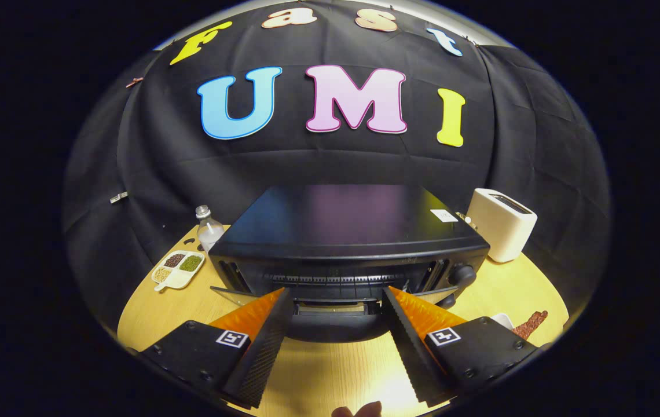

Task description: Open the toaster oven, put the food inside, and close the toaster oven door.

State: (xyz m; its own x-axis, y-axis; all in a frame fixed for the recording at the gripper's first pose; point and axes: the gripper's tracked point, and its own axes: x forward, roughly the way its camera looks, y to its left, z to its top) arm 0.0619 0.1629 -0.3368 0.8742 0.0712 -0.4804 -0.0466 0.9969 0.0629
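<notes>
The toaster oven point(348, 243) stands on the table point(492, 289) at 12 o'clock, just ahead of the gripper point(338, 298), whose spread fingers flank its lowered door point(330, 324). At 10 o'clock lie a divided tray point(178, 270) and, behind it, a bottle point(209, 228). At 2 o'clock stands a toaster point(502, 223). At 4 o'clock lies a food piece point(530, 324).

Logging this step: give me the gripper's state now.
Gripper: open, holding nothing; its fingers are spread in front of the toaster oven, at its partly lowered door.
</notes>
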